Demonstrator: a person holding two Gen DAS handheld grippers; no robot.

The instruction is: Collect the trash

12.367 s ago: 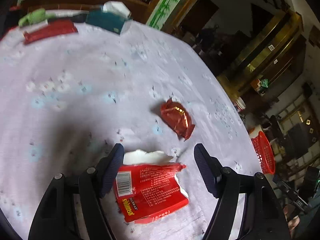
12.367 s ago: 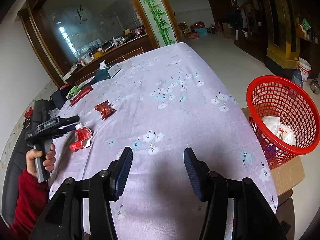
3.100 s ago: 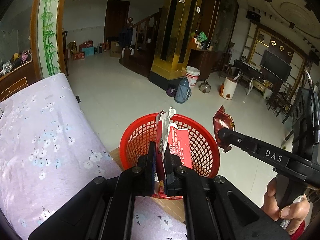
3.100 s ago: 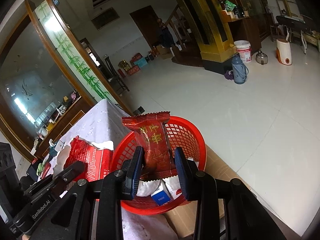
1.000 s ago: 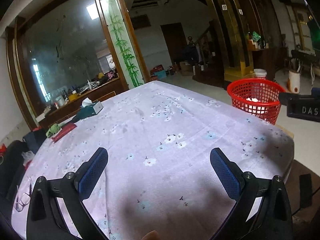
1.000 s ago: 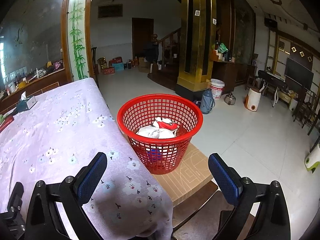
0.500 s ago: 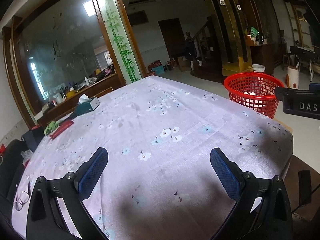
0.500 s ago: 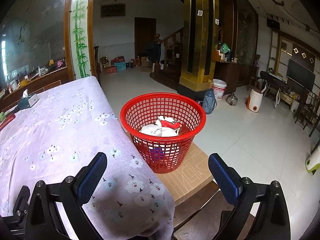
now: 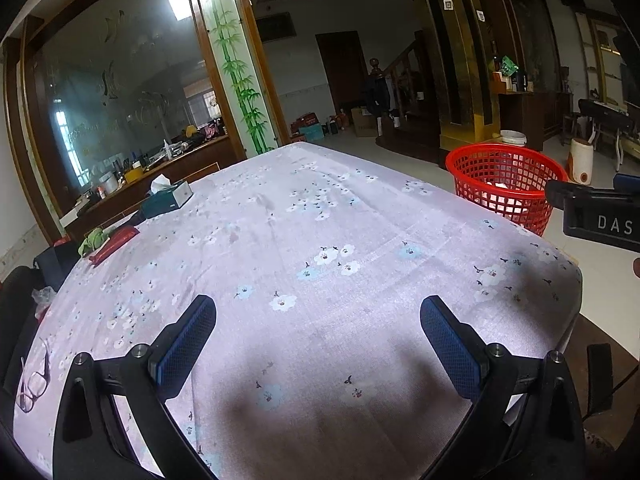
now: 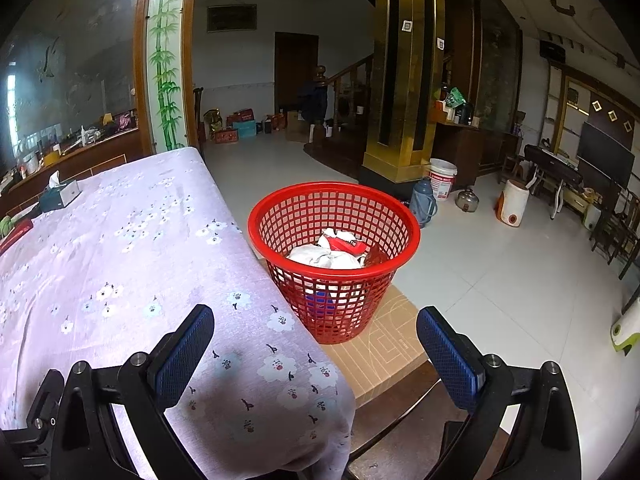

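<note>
Two fisheye views are given, one from each hand-held gripper. At the far left of the left view, a pair of glasses (image 9: 34, 384) is seen on the near left edge of the desk (image 9: 320, 240), which is covered with a lilac flowered cloth. Farther back on the left, a red packet (image 9: 114, 242) lies beside a green cloth (image 9: 91, 238), with a teal tissue box (image 9: 167, 199) beyond them. No loose wrappers are seen on the middle of the desk. The left hand-held gripper (image 9: 318, 342) is held wide open over the near edge, with nothing between its blue pads. To the right, a red mesh basket (image 10: 334, 258) stands on a cardboard box (image 10: 380, 354) just beside the desk's right edge. Crumpled white paper and red wrappers (image 10: 334, 252) are seen piled inside it. The right hand-held gripper (image 10: 316, 344) is likewise spread fully and empty, pointed toward the basket. The dropping-in step is judged to be finished. If the red packet counts as trash, a long reach to the far left would be called for.
</note>
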